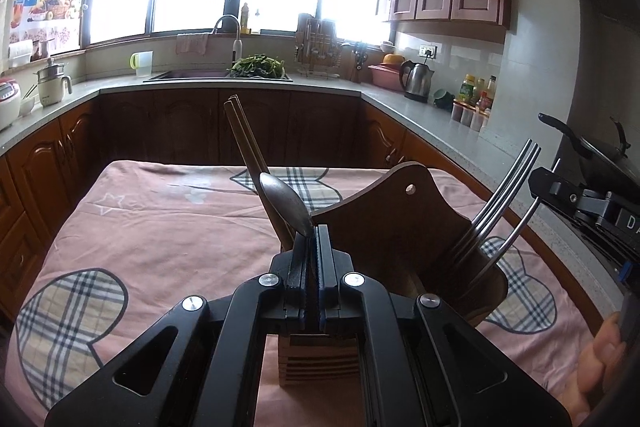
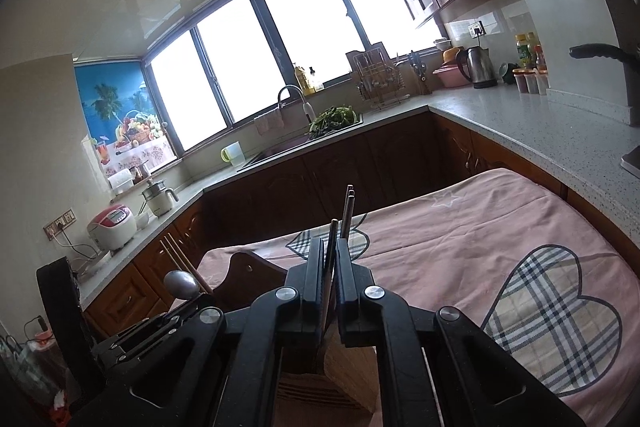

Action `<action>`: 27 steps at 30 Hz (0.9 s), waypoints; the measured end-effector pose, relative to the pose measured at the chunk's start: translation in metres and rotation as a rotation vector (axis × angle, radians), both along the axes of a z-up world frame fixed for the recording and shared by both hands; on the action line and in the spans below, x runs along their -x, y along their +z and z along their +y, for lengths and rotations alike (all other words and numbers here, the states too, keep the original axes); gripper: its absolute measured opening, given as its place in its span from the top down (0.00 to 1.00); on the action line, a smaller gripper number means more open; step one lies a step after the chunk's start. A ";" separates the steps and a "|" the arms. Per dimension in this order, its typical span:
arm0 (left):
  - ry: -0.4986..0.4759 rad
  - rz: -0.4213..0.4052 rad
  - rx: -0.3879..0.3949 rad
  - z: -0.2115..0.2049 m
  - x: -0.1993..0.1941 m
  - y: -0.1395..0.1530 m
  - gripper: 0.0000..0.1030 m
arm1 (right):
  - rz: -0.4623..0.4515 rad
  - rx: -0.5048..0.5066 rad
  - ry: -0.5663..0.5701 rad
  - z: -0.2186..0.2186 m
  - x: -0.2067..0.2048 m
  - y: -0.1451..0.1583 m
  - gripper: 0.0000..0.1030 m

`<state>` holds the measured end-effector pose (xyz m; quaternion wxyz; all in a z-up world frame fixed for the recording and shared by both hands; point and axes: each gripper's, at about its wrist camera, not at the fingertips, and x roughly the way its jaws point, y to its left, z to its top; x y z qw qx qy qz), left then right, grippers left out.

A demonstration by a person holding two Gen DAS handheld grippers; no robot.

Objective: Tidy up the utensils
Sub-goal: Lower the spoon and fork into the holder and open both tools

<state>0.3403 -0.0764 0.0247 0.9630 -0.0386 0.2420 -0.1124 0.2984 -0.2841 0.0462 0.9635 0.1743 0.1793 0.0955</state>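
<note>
Black, angular linkage arms with silver pivot bolts fill the foreground of both views, and each claw is pinched nearly shut on metal. Seen from the left wrist, the left gripper [image 1: 314,239] clamps its blue-edged pads on the handle of a dull steel spoon [image 1: 286,201], whose smooth oval bowl stands up just above the fingertips. Seen from the right wrist, the right gripper [image 2: 330,259] pinches a thin steel handle, which the left view shows to be a fork [image 1: 500,211] with long slim tines leaning out to the side. Both utensils hang over a dark wooden holder [image 1: 404,211] with a curved, scalloped back board, one small hanging hole and ribbed slats along its front; whether their lower ends already rest inside is hidden by the claws. Brown chopsticks [image 1: 246,143], square at the top, already stand in the holder beside the spoon. By my reading the sorting is nearly finished: what remains is releasing the spoon and fork. Under the holder lies a soft pink cloth [image 1: 168,227] printed with plaid hearts, bare of loose cutlery as far as shows.
</note>
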 end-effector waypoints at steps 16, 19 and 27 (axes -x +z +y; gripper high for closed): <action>0.019 -0.022 0.001 0.001 0.010 0.010 0.52 | -0.001 -0.007 0.004 -0.003 0.008 0.005 0.52; 0.020 -0.016 0.007 0.002 0.013 0.011 0.51 | 0.002 -0.025 -0.002 -0.009 0.011 0.007 0.51; 0.044 -0.018 0.025 0.014 0.033 0.015 0.31 | 0.003 -0.085 -0.019 -0.026 0.028 0.009 0.27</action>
